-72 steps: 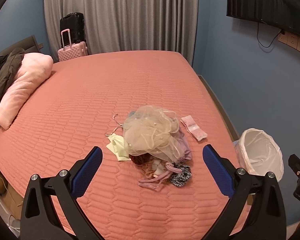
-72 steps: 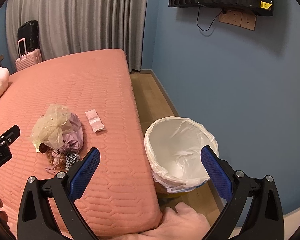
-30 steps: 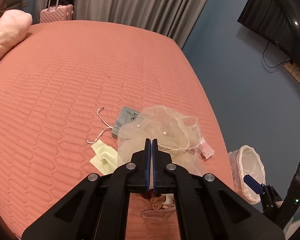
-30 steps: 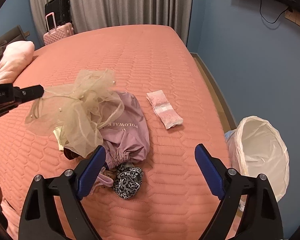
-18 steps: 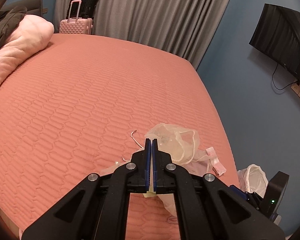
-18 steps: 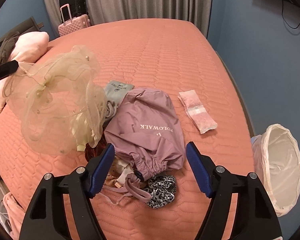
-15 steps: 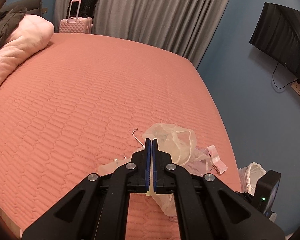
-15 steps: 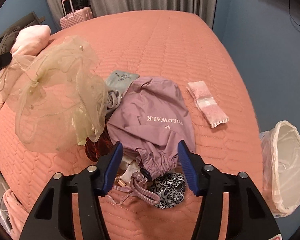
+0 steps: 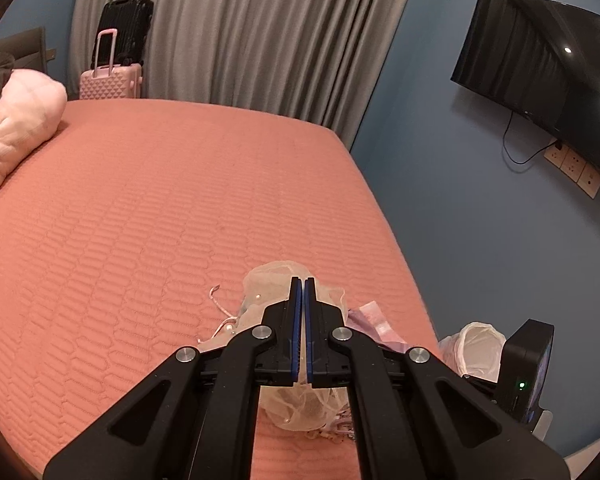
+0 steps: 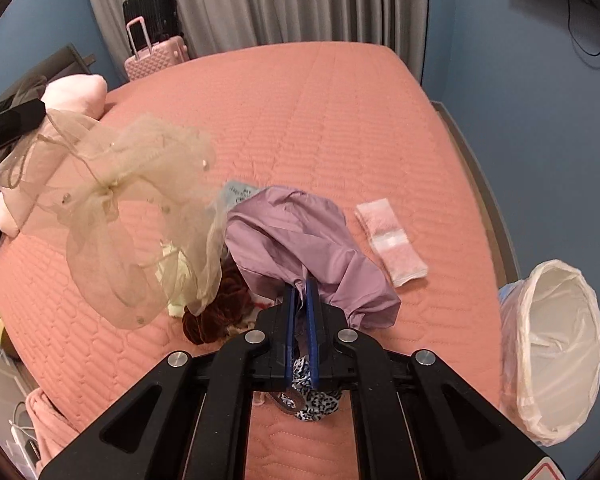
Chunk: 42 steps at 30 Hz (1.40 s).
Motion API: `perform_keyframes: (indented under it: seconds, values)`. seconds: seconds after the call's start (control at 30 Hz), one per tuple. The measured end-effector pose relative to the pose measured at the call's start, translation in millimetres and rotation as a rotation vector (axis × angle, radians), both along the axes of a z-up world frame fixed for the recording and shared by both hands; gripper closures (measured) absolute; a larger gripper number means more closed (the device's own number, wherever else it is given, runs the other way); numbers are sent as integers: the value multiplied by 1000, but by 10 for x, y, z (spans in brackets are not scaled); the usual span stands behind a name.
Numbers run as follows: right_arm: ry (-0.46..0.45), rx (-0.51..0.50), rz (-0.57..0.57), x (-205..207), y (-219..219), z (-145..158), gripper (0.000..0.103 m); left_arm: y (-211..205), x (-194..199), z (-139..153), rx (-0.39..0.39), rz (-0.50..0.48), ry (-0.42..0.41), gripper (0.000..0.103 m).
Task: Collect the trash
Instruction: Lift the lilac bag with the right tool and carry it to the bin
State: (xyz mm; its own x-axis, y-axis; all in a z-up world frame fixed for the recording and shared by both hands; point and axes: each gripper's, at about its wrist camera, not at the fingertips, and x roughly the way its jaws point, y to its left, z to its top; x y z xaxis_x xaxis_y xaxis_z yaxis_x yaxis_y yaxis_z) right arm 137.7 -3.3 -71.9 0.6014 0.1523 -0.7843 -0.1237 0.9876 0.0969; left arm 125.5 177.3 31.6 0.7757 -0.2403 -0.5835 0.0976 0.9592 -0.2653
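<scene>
With the left gripper (image 9: 299, 280) clamped on the raised tulle bow (image 10: 112, 208) and the right gripper (image 10: 300, 280) just closed on the purple bag (image 10: 300, 240), both need carrying to the bin (image 10: 556, 344) beside the bed (image 10: 320, 120).

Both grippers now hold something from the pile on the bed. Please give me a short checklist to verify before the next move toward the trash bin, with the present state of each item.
1. Left gripper shut on the beige mesh bow: ok, bow hangs clear of the bed.
2. Right gripper, whose jaws have just been closing, pinches the purple drawstring bag: ok, fabric sits between the pads.
3. Purple bag fully off the bed: cannot tell.
4. Nothing else caught with the bag: cannot tell; the leopard scrunchie lies right below the jaws.
5. Trash bin open, liner in place: ok.
6. Pink packet not yet collected: not ok.
</scene>
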Motion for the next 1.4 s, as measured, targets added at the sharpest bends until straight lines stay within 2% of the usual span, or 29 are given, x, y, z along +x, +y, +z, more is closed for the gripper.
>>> perform_keyframes:
  seconds: [0.2, 0.33, 0.47, 0.63, 0.83, 0.87, 0.9, 0.93, 0.97, 1.0, 1.03, 1.27, 1.4]
  values:
    - [-112, 38, -61, -132, -417, 615, 98, -428, -19, 470, 15, -87, -98, 102]
    - [-166, 46, -109, -280, -702, 955, 98, -693, -47, 642, 16, -146, -130, 101]
    - [-197, 45, -142, -473, -925, 1123, 98, -757, -104, 569, -2, -161, -114, 100]
    - [-215, 47, -200, -612, -1164, 1213, 98, -823, -141, 433, 7, -170, -56, 101]
    - [-228, 51, -260, -728, -1433, 1262, 98, -985, -180, 473, 26, -229, -61, 100]
    - [-224, 50, -265, -750, -1456, 1247, 98, -1012, -163, 423, 37, -238, -41, 92]
    - [-220, 52, -269, -770, -1471, 1231, 98, -1044, -151, 363, 51, -241, -25, 70]
    - [-215, 55, -272, -797, -1496, 1225, 98, -1063, -155, 286, 65, -228, -12, 53]
    - [-210, 56, -274, -817, -1504, 1198, 98, -1053, -172, 187, 74, -203, -9, 24]
    - [-207, 55, -275, -818, -1513, 1172, 98, -1063, -200, 99, 77, -178, -16, 18]
    - [-202, 52, -278, -828, -1520, 1139, 98, -1055, -221, -10, 80, -169, -11, 18]
    - [-145, 81, -287, -777, -1503, 849, 98, -1078, -46, -900, 127, -114, 198, 18]
    - [-115, 86, -285, -743, -1466, 684, 98, -1077, 58, -1252, 141, -85, 261, 20]
